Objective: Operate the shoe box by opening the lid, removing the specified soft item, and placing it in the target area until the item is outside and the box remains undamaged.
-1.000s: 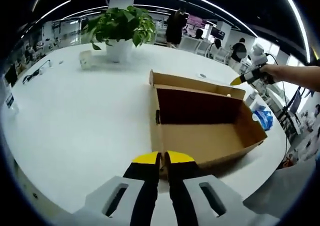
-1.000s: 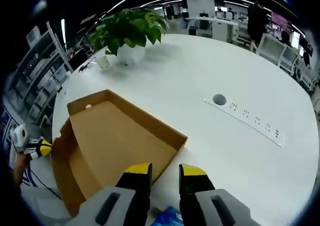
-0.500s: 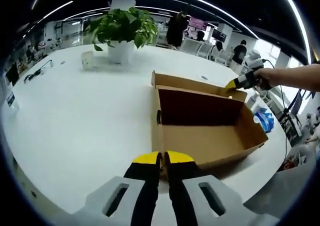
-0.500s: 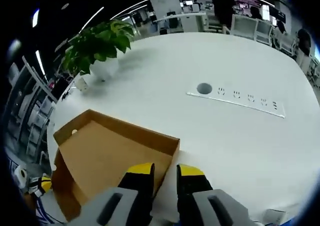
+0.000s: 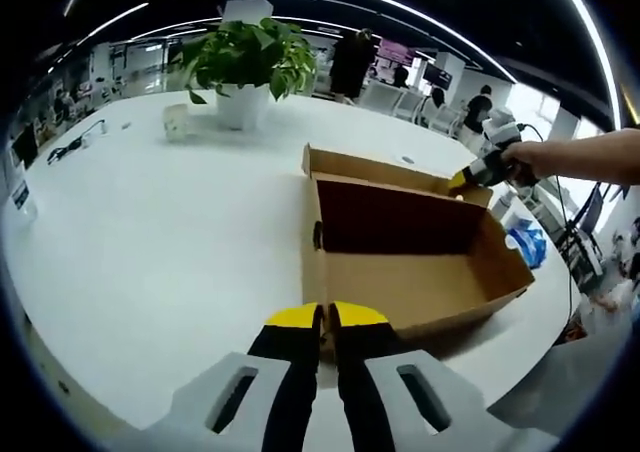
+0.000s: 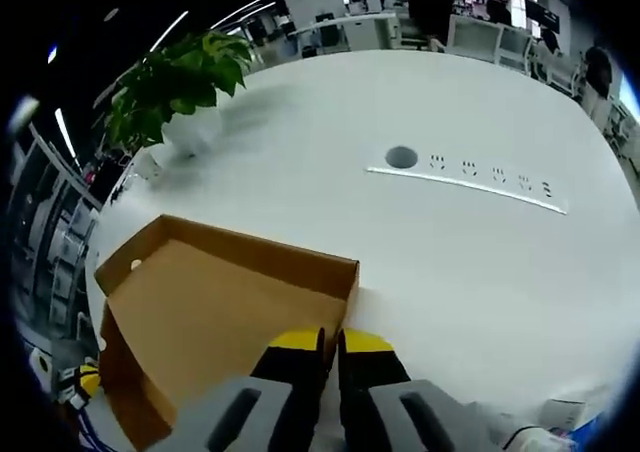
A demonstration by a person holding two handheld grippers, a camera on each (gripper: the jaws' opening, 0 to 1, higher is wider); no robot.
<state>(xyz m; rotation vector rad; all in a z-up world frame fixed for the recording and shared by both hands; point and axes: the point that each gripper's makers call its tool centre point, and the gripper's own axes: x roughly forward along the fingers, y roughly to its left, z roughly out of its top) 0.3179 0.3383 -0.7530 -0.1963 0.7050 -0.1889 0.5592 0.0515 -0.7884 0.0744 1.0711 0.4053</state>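
looking along the left gripper view, we see our left gripper [image 5: 327,317] with its jaws together, pinching the near wall of the open shoe box [image 5: 420,272] on the white tabletop [image 5: 150,242]. our right gripper [image 5: 470,177] reaches in from the right, at the box's far corner. a blue soft item [image 5: 527,240] lies on the tabletop just beyond the box's right end. a potted plant [image 5: 243,67] stands well behind.

in the right gripper view, our right gripper [image 6: 330,341] has its jaws together on the box [image 6: 200,312] edge. a power strip [image 6: 470,187] lies flush in the tabletop [image 6: 480,262].
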